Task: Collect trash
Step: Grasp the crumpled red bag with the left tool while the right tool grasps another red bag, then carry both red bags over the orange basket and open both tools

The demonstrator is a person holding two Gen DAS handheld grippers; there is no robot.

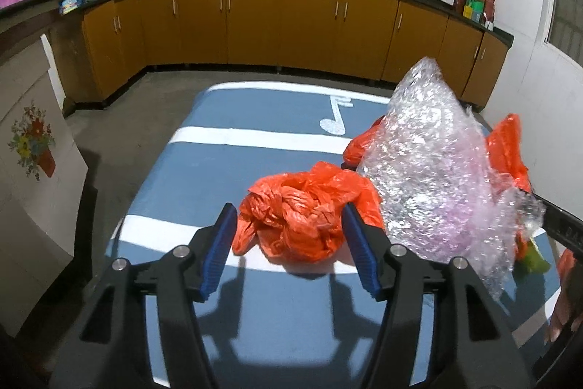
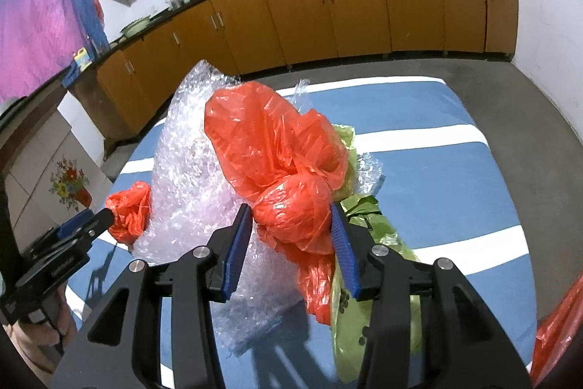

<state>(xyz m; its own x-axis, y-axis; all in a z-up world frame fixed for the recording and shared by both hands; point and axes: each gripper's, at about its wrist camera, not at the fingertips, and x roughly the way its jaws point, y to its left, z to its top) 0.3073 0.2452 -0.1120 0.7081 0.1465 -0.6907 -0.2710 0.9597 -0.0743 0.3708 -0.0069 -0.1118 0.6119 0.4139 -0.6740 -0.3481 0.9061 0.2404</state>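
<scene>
- Fingers of the left gripper (image 1: 289, 225) are spread wide, reaching forward low over the blue-and-white striped mat (image 1: 255, 112), with nothing clamped.
- A crumpled orange bag (image 1: 295, 217) lies on the mat between those blue pads, close to both; contact cannot be told.
- The right gripper (image 2: 291, 226) is raised above the mat and pinches a knotted orange bag bundle (image 2: 277, 163) between its pads.
- Bubble wrap (image 2: 193, 170) and a green plastic bag (image 2: 375, 243) hang with that bundle, just beside the crumpled bag.
</scene>
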